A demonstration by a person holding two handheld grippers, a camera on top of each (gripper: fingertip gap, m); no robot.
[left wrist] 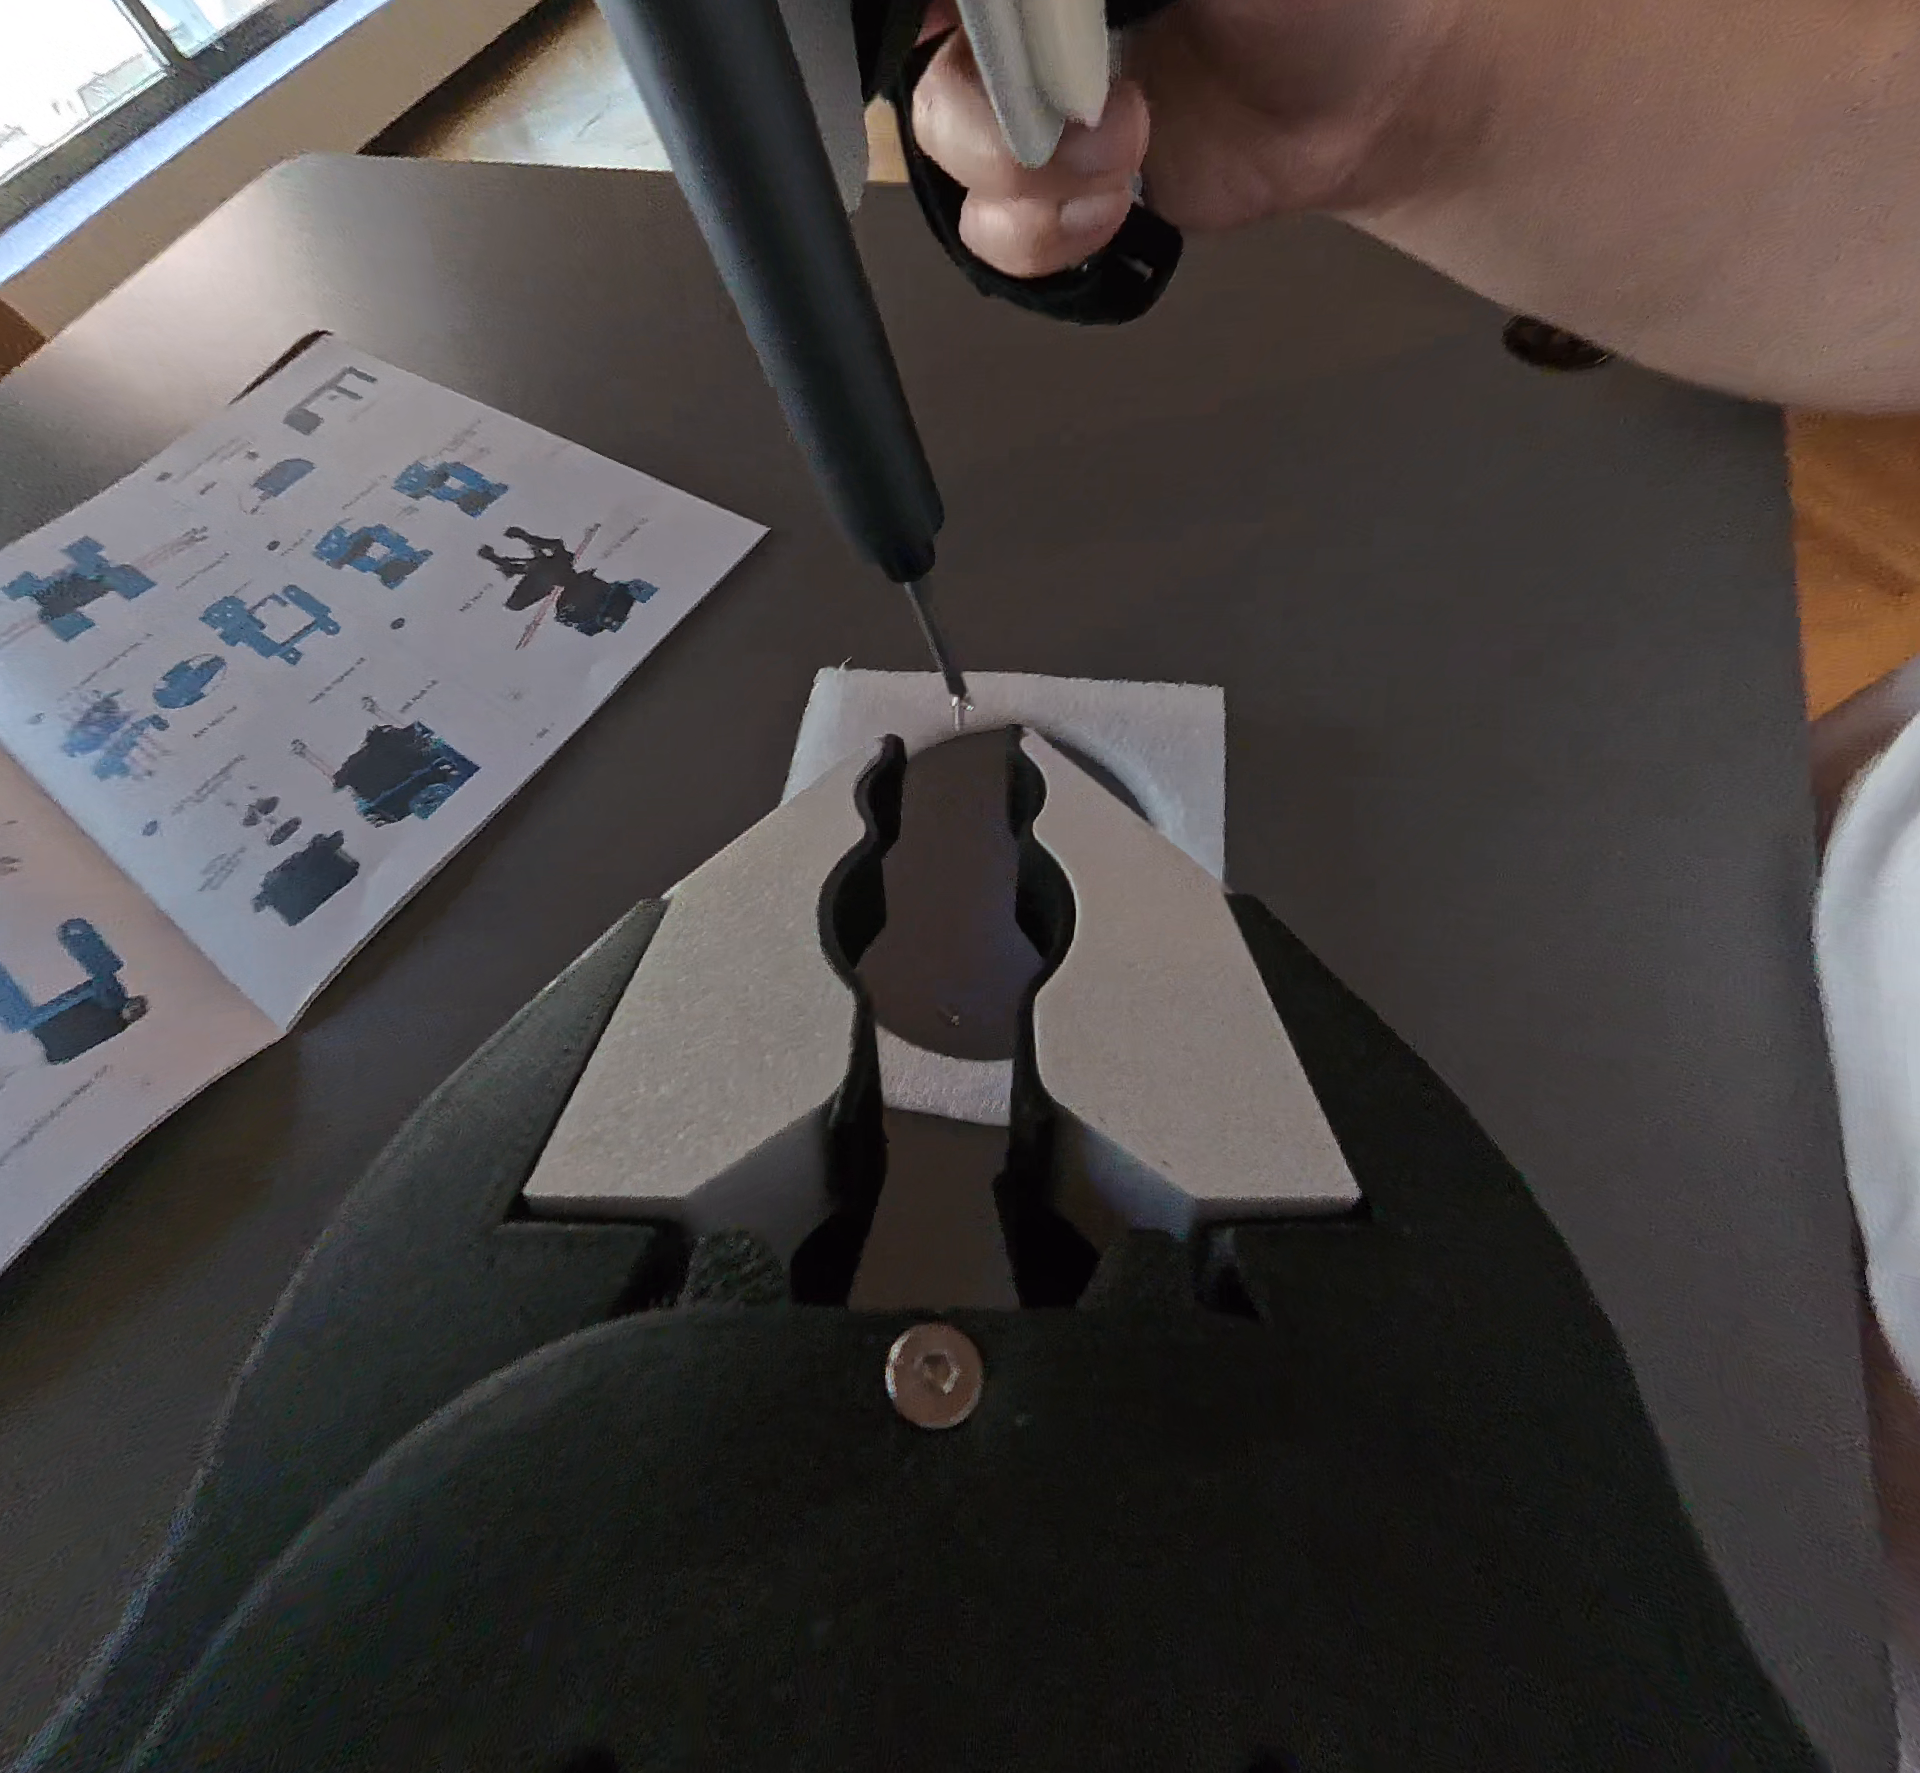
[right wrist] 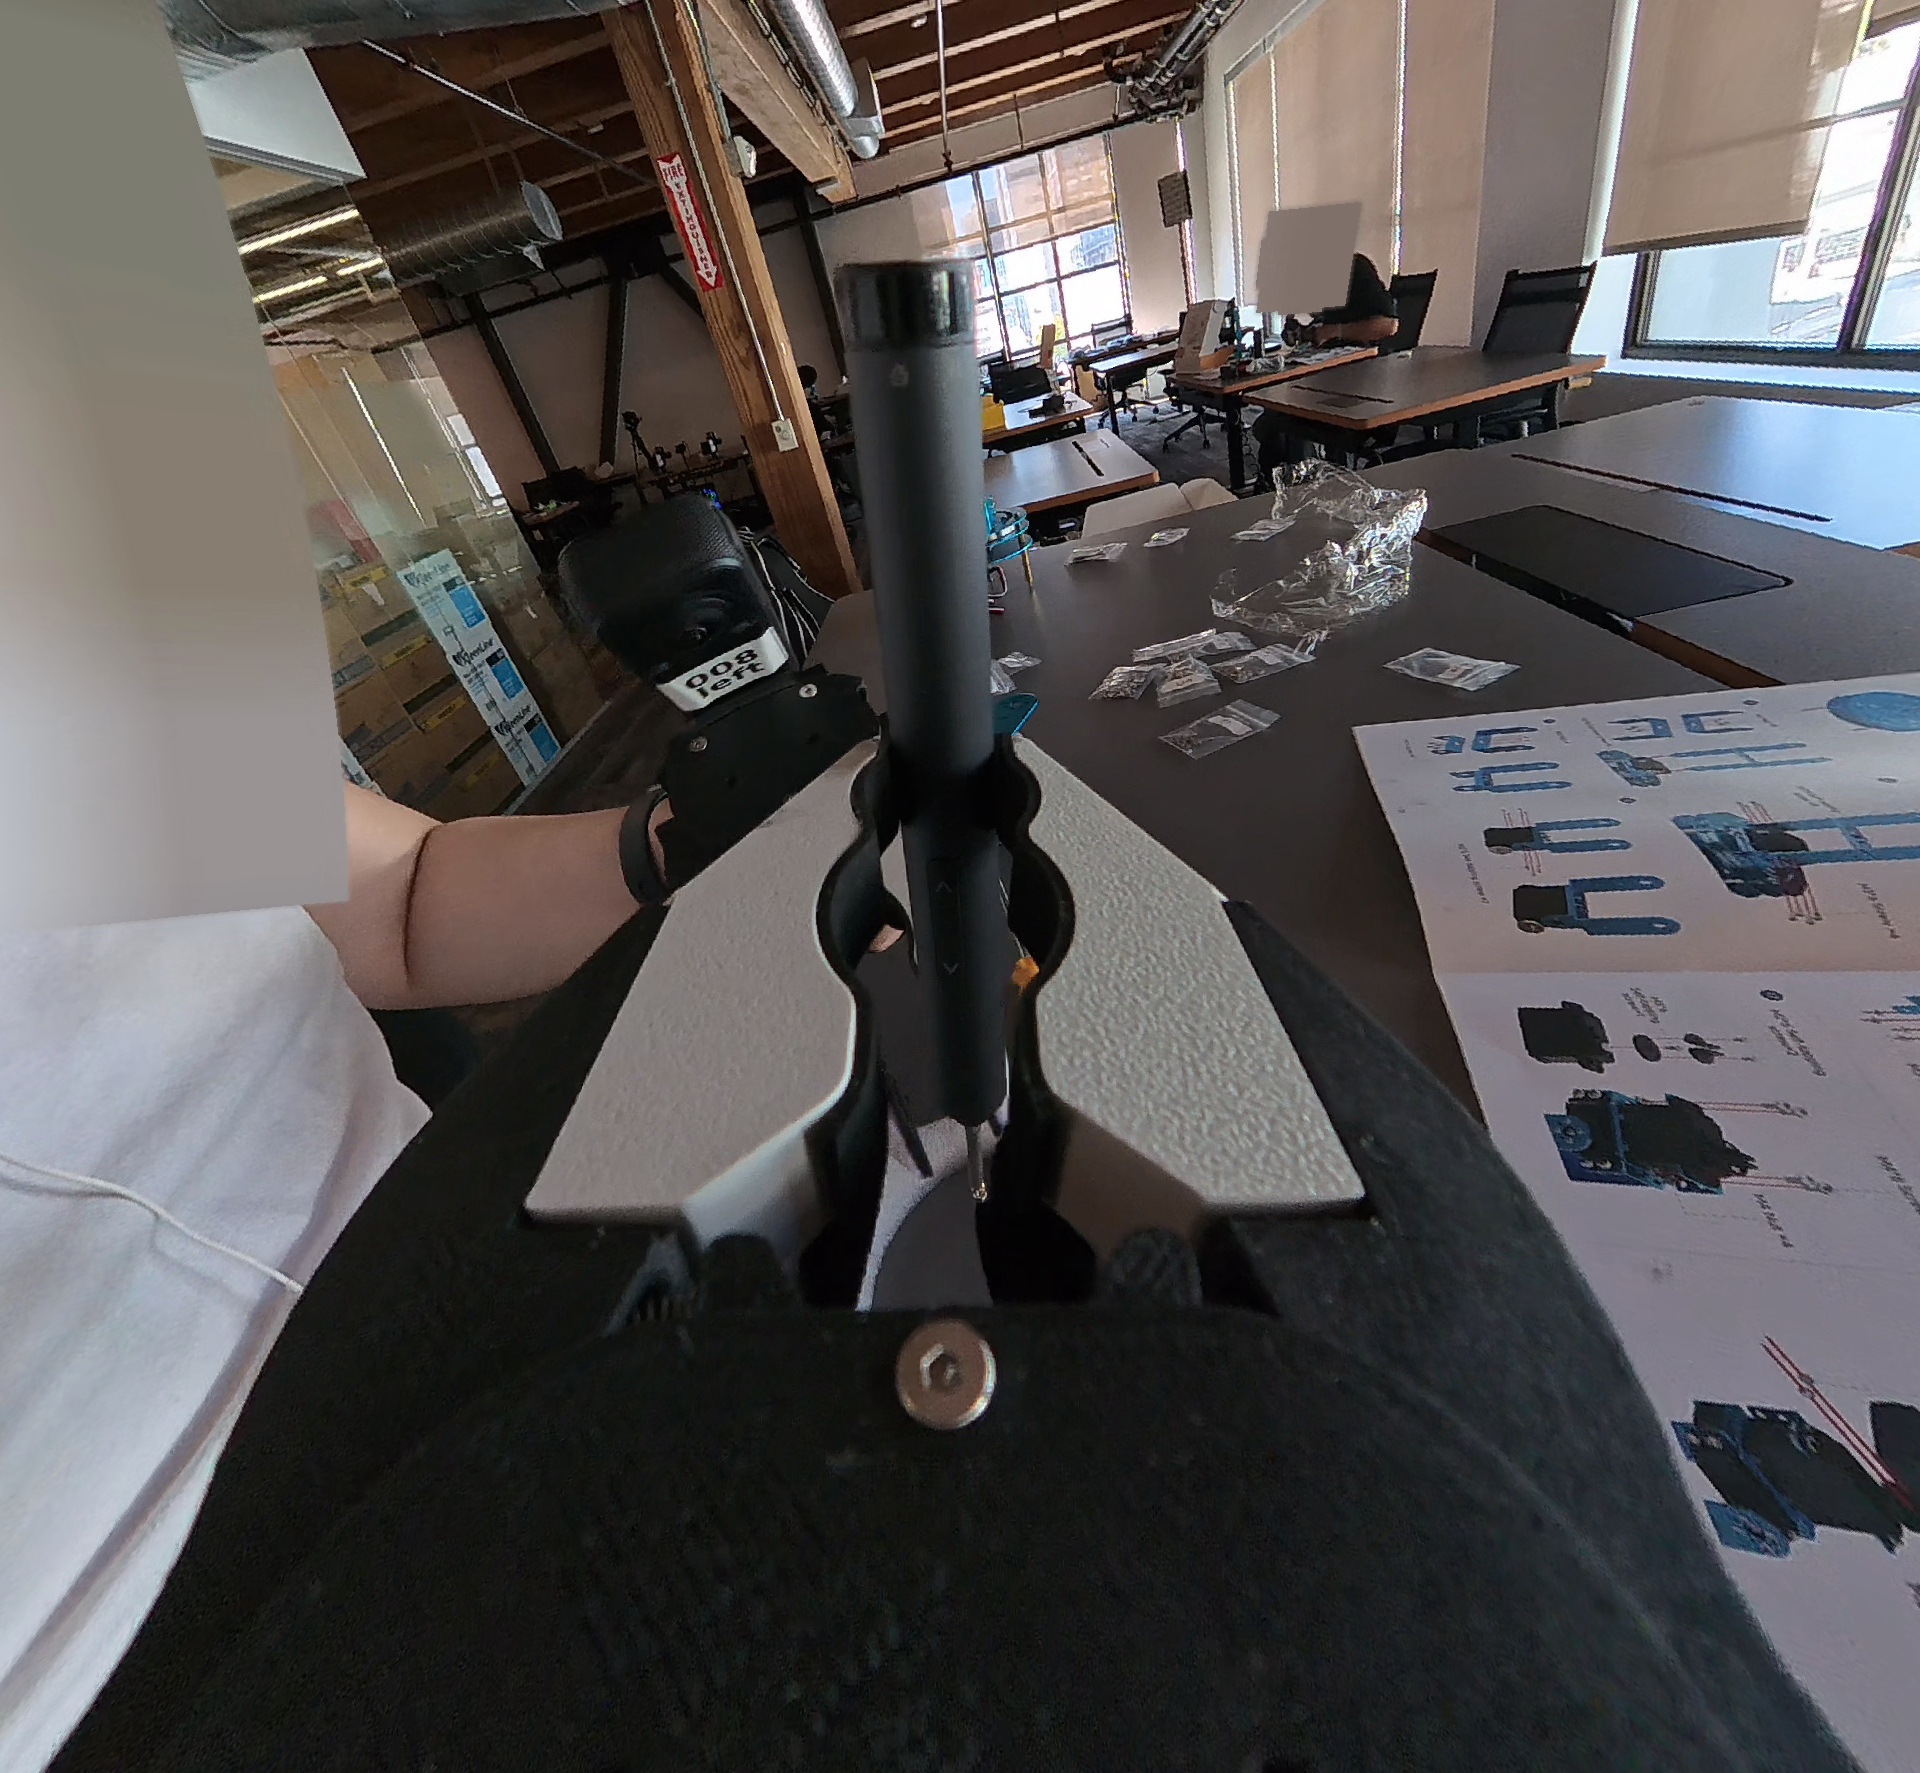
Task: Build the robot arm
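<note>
**Kid:** Right gripper — what is held in it?

**Helper:** A dark grey electric screwdriver is pinched between its two fingers. The jaws are closed tight on the body. The thin bit is pointed down at a white foam piece, and a tiny screw is seen at the tip, right by the foam's far edge.

**Kid:** And the left gripper?

**Helper:** Its jaws are parted a little, and nothing is held between them. It is hung just above the foam piece, with the fingertips near the round hole cut in it.

**Kid:** How much room is left around the foam?

**Helper:** Bare dark table is seen to its right and behind it. An open paper booklet with blue pictures is laid to the left, near but not touching. The table's far edge is well apart from the foam.

**Kid:** What else is on the table?

**Helper:** Small clear bags of little parts are spread out, with crumpled clear wrap behind them. More desks, chairs and big windows are seen in the room.
</note>
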